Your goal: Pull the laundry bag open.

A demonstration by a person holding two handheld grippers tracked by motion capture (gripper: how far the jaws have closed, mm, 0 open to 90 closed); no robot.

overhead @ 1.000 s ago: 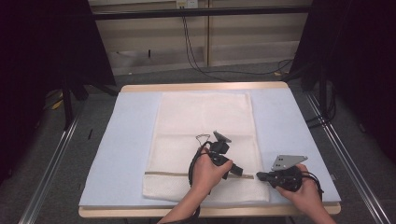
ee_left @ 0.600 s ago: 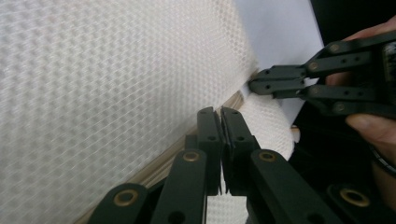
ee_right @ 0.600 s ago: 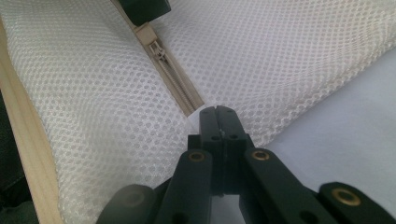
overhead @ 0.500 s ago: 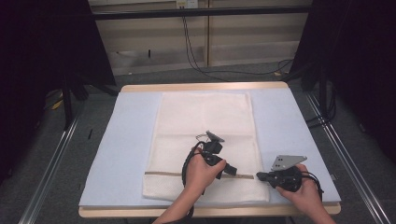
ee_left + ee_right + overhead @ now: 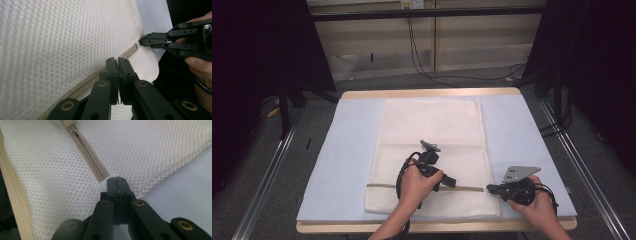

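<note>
A white mesh bag (image 5: 432,130) lies flat on a light blue mat (image 5: 352,150), with a beige zipper (image 5: 469,188) running across its near end. My left gripper (image 5: 453,183) rests shut on the zipper line, pointing right. In the left gripper view its jaws (image 5: 118,61) cover the zipper (image 5: 82,86), so the pull is hidden there. My right gripper (image 5: 489,189) is shut on the bag's right edge, at the zipper's end (image 5: 103,177). The right gripper view shows the slider (image 5: 72,130) farther along the zipper. The bag's edge bulges slightly where the right gripper (image 5: 143,42) pinches it.
The mat covers a wooden table (image 5: 432,93), whose front edge (image 5: 15,195) runs close beside the bag. Bare mat lies left and right of the bag. Dark stands and cables (image 5: 422,50) stand beyond the table.
My left gripper has slid left along the zipper, away from the right gripper. The right gripper has stayed at the bag's right edge.
</note>
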